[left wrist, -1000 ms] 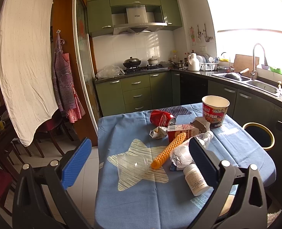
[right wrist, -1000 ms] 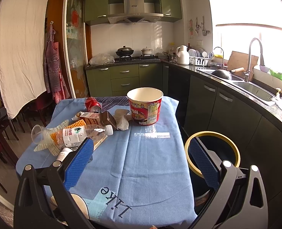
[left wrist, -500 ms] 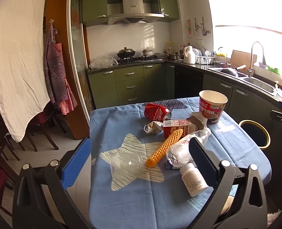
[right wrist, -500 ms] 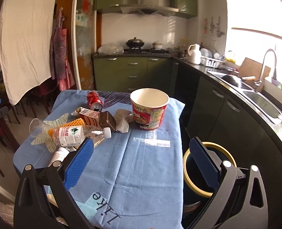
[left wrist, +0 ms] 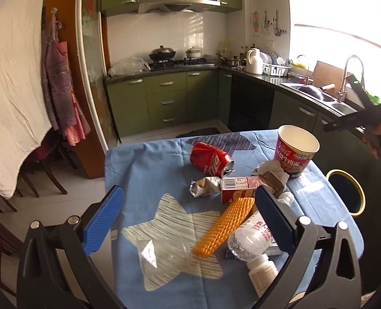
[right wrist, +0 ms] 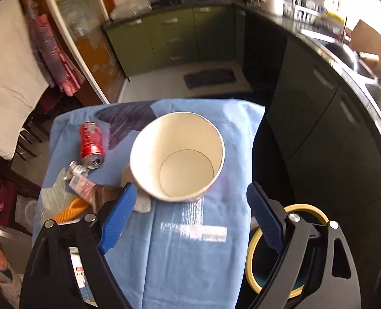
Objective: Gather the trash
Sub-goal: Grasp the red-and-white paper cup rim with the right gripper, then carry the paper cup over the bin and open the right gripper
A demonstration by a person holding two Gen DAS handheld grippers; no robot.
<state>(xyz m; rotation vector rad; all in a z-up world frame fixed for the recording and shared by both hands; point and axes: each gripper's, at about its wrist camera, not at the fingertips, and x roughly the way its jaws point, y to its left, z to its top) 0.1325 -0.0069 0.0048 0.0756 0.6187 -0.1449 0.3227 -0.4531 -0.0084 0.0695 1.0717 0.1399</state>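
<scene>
Paper noodle cup (right wrist: 177,155) is sitting just ahead of the right gripper (right wrist: 189,220), jaws spread, empty. Left gripper (left wrist: 188,219), likewise gaping, is hovering over bottle (left wrist: 252,234), can (left wrist: 211,161), carton (left wrist: 239,189). Nothing is showing in the bin (right wrist: 252,244) yet.

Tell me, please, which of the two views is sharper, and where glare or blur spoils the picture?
Left wrist: sharp, though the window is blown out white at upper right. Right wrist: motion-blurred, worst on the counter and the tape strip; the cup stays readable; glare at upper right.
</scene>
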